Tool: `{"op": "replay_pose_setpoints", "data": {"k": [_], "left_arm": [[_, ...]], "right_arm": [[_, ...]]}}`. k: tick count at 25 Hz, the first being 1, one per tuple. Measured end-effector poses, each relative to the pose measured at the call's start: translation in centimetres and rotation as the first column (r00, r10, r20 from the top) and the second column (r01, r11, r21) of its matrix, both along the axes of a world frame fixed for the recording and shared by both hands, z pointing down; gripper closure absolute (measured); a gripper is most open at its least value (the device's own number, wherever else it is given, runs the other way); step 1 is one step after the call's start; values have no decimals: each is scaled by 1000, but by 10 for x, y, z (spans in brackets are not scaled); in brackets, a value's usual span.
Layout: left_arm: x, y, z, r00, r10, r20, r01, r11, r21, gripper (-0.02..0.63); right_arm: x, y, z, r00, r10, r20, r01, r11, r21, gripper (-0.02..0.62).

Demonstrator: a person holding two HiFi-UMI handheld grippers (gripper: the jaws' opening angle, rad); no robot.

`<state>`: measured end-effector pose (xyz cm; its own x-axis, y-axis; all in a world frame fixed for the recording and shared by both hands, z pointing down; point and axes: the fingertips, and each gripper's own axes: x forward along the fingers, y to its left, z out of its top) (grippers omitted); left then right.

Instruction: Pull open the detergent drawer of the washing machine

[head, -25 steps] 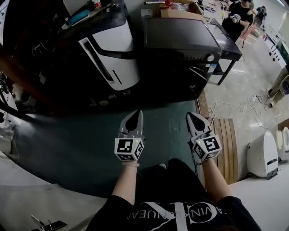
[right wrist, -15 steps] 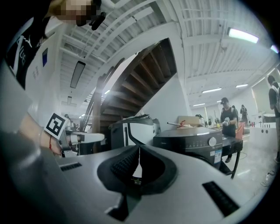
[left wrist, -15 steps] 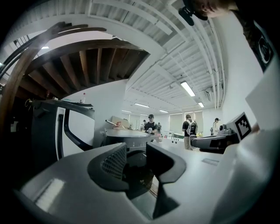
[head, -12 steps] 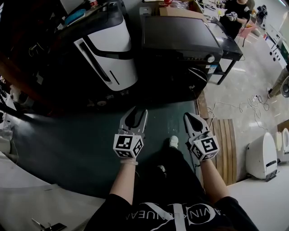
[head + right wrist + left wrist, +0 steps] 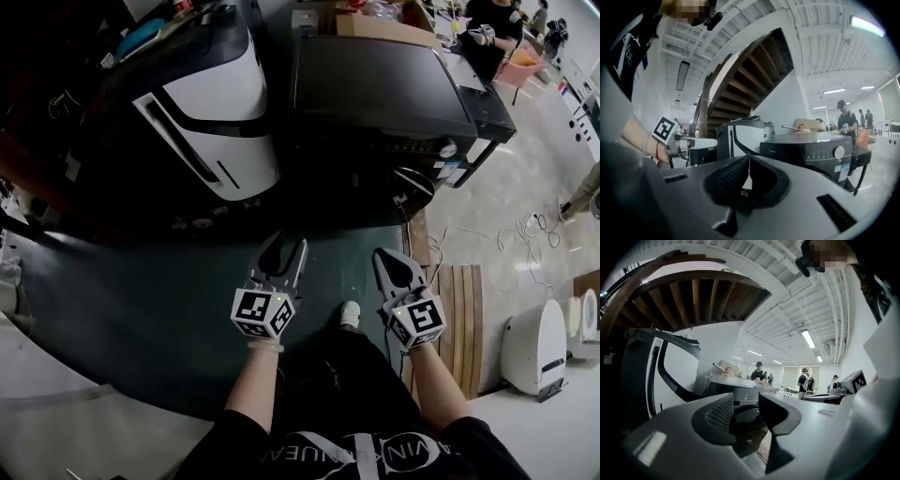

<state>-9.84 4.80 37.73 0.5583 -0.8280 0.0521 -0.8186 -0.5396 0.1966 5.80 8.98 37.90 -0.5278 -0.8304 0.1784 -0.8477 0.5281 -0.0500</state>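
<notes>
The dark washing machine (image 5: 375,84) stands ahead of me with a round dial (image 5: 448,148) on its front panel. In the right gripper view its panel (image 5: 811,154) and dial (image 5: 839,152) face me; I cannot pick out the detergent drawer. My left gripper (image 5: 284,253) hangs over the green mat, short of the machine. Its jaws are opening, with nothing between them (image 5: 746,413). My right gripper (image 5: 394,264) is beside it, level with it and shut on nothing (image 5: 749,161). Neither touches the machine.
A white-and-black appliance (image 5: 216,112) stands left of the washer. A green mat (image 5: 141,309) covers the floor under the grippers. To the right are wooden slats (image 5: 464,309), a loose cable (image 5: 506,225) and a white device (image 5: 534,347). People (image 5: 492,28) stand behind.
The left jaws have gone from shut to spread wide. Both grippers have moved forward toward the washing machine, and a shoe has stepped in beneath them.
</notes>
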Motion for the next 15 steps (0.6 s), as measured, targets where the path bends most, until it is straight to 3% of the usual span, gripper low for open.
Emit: {"op": "replay_pose_setpoints", "data": {"k": [8, 15], "left_arm": [[19, -71, 27, 996, -12, -89, 6, 998, -63, 453], [47, -116, 60, 997, 17, -75, -25, 993, -117, 453]], "right_arm": [[6, -76, 26, 997, -82, -2, 82, 997, 17, 581], [12, -130, 55, 993, -118, -3, 118, 993, -9, 581]]}}
